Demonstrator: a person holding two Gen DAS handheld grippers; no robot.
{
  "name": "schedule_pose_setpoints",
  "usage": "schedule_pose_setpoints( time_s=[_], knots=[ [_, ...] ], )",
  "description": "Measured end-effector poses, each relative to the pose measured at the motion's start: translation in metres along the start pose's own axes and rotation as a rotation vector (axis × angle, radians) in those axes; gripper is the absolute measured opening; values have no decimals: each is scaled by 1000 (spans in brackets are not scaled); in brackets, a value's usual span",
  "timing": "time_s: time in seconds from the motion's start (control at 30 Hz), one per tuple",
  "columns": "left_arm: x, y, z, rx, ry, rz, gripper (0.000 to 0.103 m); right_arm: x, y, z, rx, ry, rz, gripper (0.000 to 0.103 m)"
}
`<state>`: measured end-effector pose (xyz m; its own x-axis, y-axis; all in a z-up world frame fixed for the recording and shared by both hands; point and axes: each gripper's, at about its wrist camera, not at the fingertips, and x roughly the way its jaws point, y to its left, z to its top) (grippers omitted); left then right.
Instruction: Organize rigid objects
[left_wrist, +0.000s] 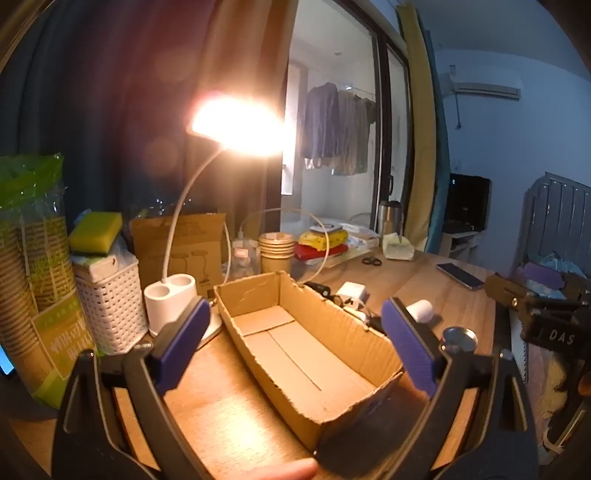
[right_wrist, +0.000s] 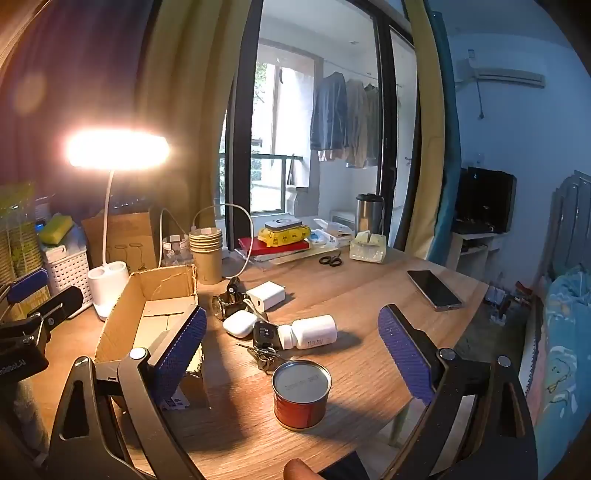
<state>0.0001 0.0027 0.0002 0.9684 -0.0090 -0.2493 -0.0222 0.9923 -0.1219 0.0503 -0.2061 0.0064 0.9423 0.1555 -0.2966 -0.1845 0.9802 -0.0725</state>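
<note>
The cardboard box (left_wrist: 310, 347) is seen open and empty on the wooden counter (right_wrist: 369, 295), between the spread pads of the left tool (left_wrist: 295, 339), which pinch nothing. In the left wrist view its right wall hides most of the small things beyond it: only the top of a white bottle (left_wrist: 421, 309), a can's lid (left_wrist: 460, 338) and part of a white charger (left_wrist: 352, 291) are shown. These are laid out plainly in the right wrist view: the red can (right_wrist: 301, 393) stands upright between the wide-apart pads of the right tool (right_wrist: 291, 349) (nothing is gripped), with the white bottle (right_wrist: 310, 332) lying on its side behind it, a key fob with keys (right_wrist: 264, 341), a white earbud case (right_wrist: 240, 323) and the charger (right_wrist: 266, 295). A dark object beside the charger is hard to make out. The box (right_wrist: 147, 314) is partly covered there by the left pad. The lamp (right_wrist: 118, 147) glare washes out its own head in both views. A fingertip (right_wrist: 299, 469) is cut off at the bottom edge.
</note>
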Motion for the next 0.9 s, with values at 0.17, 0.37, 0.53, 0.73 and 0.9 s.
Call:
schedule_pose_setpoints(
  time_s=[0.17, 0.37, 0.53, 0.73, 0.9],
  knots=[
    [-4, -3, -1, 43, -25, 8, 95, 1, 0, 0, 4, 1, 0, 96],
    [4, -3, 0, 51, 5, 25, 95, 2, 2, -1, -1, 2, -1, 96],
    [3, -5, -2, 52, 14, 26, 94, 1, 0, -1, 1, 2, 1, 96],
    [6, -2, -1, 48, 28, 12, 94, 0, 0, -1, -1, 1, 0, 96],
    [9, -1, -2, 38, 33, 30, 94, 0, 0, -1, -1, 1, 1, 96]
  ],
)
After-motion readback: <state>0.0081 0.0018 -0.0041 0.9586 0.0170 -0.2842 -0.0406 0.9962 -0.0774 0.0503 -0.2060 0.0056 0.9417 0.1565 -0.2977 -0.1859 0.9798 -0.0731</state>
